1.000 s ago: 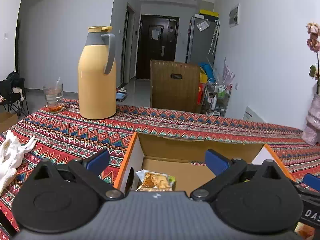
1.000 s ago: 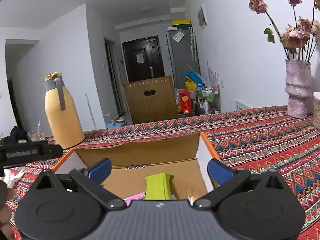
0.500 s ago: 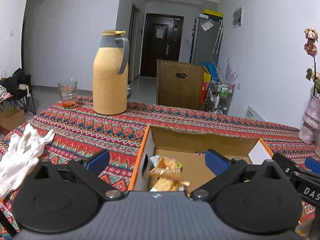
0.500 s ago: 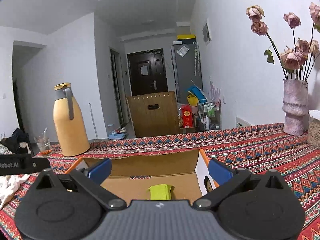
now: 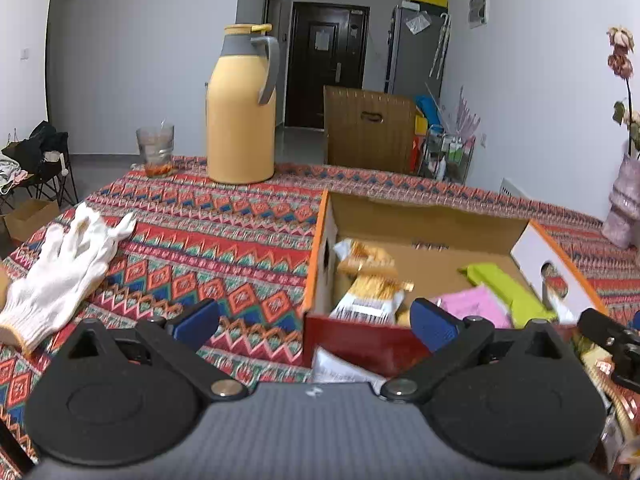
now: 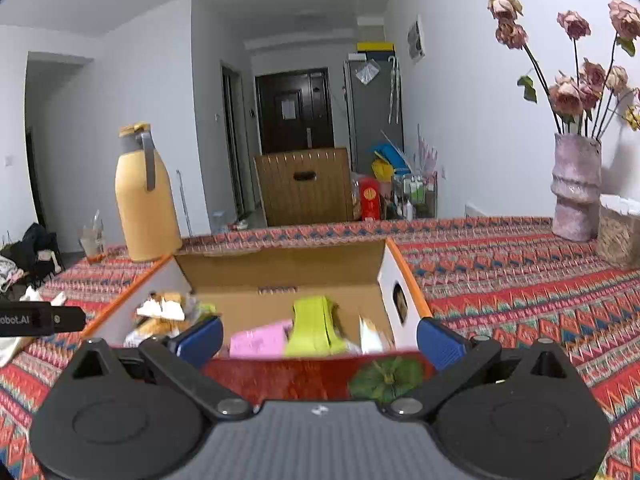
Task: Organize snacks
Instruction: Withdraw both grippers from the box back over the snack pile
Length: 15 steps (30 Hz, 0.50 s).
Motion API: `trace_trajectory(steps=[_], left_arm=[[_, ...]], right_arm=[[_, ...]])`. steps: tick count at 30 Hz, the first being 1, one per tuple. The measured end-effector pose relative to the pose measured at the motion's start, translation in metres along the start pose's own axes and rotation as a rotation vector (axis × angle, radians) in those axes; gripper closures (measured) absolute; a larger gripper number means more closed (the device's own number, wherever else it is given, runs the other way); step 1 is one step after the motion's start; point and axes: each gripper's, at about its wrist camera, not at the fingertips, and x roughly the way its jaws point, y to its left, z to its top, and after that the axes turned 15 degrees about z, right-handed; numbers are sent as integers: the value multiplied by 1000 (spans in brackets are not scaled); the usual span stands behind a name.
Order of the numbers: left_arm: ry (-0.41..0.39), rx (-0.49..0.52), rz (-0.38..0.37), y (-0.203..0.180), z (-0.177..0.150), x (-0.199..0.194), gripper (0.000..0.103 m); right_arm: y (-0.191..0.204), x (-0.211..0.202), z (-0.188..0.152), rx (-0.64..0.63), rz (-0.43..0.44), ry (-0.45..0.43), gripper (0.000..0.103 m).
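Observation:
An open cardboard box with orange rims and a red front stands on the patterned tablecloth. Inside lie a white-and-orange snack pack, a pink packet and a lime-green packet. My left gripper is open and empty, just before the box's front left corner. My right gripper is open and empty, in front of the box's near wall. More snack wrappers lie at the left view's right edge.
A yellow thermos jug and a glass stand at the table's far side. White gloves lie at left. A pink vase of dried roses and a woven basket stand at right.
Both grippers have pulled back and up from the box, so its red front wall and more of its contents show. Both stay open.

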Motion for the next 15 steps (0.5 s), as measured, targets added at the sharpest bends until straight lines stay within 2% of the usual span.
trace_trajectory(steps=[10, 15], left_arm=[[43, 34, 5, 17, -39, 4, 0], [51, 38, 3, 19, -49, 10, 0]], right_arm=[[-10, -22, -33, 23, -42, 57, 0], [-20, -35, -49, 65, -17, 55, 0]])
